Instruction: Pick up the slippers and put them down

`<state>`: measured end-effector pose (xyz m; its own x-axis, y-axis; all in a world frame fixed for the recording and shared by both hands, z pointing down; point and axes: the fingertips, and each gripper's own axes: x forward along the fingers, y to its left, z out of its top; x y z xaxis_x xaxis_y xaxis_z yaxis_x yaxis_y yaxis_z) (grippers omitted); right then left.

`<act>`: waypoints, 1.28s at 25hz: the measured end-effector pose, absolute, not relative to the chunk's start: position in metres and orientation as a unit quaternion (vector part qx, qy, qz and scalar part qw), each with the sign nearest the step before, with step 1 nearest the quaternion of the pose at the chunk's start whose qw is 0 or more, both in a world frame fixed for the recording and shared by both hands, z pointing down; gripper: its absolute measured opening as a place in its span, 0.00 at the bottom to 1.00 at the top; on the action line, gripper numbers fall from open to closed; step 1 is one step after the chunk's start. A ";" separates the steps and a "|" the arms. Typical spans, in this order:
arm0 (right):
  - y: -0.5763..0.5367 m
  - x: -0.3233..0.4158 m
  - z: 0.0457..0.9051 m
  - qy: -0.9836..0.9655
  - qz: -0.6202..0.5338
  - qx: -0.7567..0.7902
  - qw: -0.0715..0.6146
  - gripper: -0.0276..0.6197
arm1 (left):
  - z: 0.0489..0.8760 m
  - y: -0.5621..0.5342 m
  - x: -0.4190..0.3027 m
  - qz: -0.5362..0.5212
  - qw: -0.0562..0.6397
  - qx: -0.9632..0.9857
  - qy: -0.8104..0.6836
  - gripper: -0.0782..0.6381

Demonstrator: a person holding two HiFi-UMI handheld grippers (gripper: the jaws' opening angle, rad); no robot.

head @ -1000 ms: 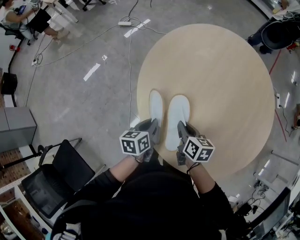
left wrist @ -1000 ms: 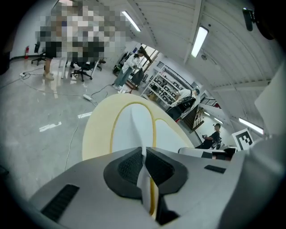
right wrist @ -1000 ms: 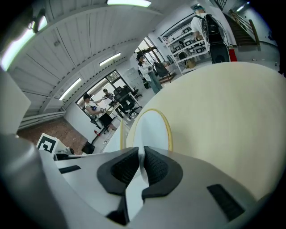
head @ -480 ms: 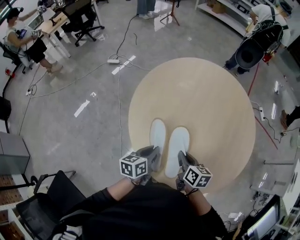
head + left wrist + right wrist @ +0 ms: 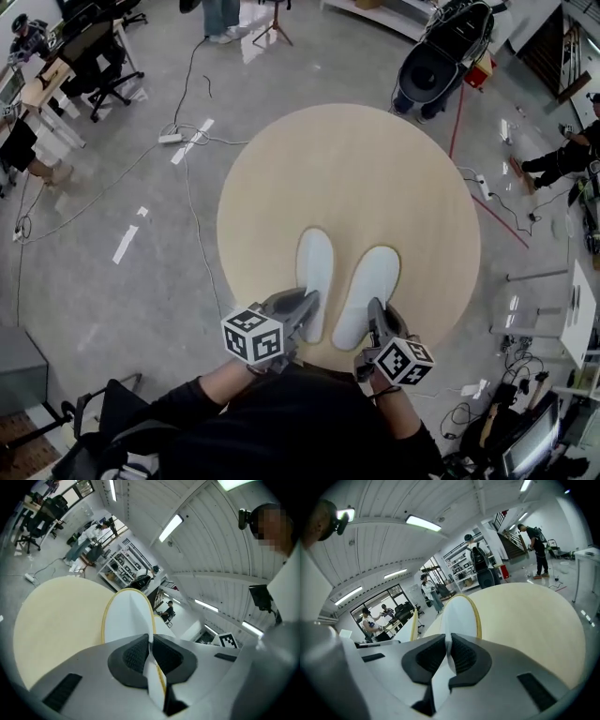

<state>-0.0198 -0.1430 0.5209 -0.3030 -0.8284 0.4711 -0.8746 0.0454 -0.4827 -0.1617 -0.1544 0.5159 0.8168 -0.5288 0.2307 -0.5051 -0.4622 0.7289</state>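
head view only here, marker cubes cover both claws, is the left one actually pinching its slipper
Observer: Yes. In the left gripper view the left claw is shut on the left slipper, with the slipper's thin near edge pinched between the dark pads.
Operator: and the right one
Observer: Same in the right gripper view. The right claw is shut on the near edge of the right slipper, and nothing else is between its pads.

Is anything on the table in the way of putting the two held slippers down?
Nothing visible is. The round table shows only its bare top around the left slipper and the right slipper.
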 end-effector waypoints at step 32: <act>0.009 0.224 0.507 -0.717 0.377 0.582 -0.076 0.10 | 0.494 -0.010 0.071 0.031 0.383 0.856 -0.346 0.16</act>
